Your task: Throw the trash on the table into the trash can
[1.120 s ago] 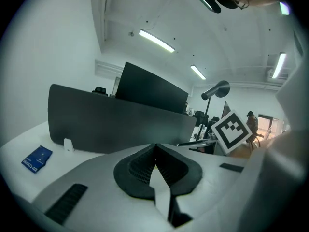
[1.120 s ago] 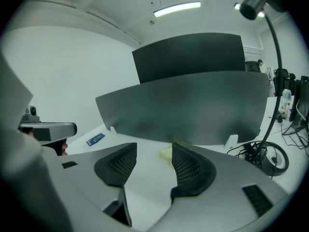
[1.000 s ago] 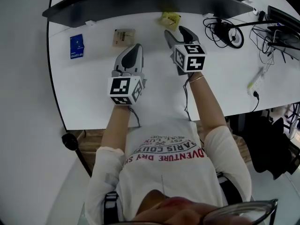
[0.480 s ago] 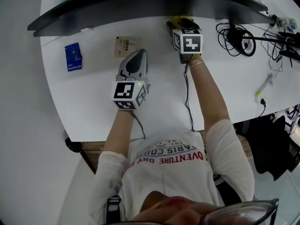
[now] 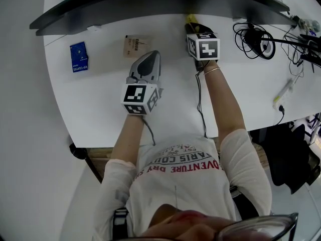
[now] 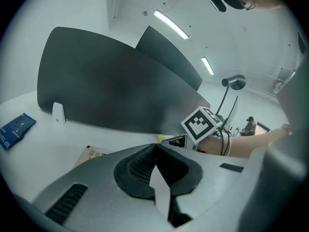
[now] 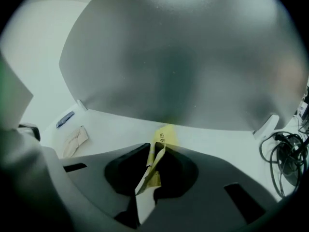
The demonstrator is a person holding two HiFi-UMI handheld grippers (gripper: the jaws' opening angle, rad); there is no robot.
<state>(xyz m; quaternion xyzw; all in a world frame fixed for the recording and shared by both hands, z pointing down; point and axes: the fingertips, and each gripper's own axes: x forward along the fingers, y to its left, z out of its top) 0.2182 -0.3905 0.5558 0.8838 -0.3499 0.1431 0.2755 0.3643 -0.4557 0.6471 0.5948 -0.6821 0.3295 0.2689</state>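
Three pieces of trash on the one white table (image 5: 95,104): a yellow wrapper (image 5: 190,19), a tan packet (image 5: 135,45) and a blue packet (image 5: 78,56). Two tools, one in each hand. One dark curved screen (image 5: 150,1) across the top of the head view. One tangle of cables (image 5: 256,36) at upper right.

Right tool (image 5: 193,28) at upper centre of the head view, close against the foot of the screen, pointing up the frame. Jaws closing, with the wrapper between them. In the right gripper view, right tool (image 7: 153,151) pinching the creased wrapper (image 7: 162,138) on edge between the pads. Top end of the sheet out past the tips toward the screen, lower end down in the gap. Lifted or resting on the table: cannot tell.

Left tool (image 5: 149,58) left of centre and lower in the frame than the right one. Closed, tips touching, nothing between them in the left gripper view (image 6: 155,151). Tan packet (image 6: 91,153) just beyond its tips and a little to the left, apart from it.

Blue packet (image 6: 14,128) at far left, well apart from both tools. In the right gripper view, tan packet (image 7: 75,141) at left and blue packet (image 7: 65,119) beyond it, both well apart from the wrapper.
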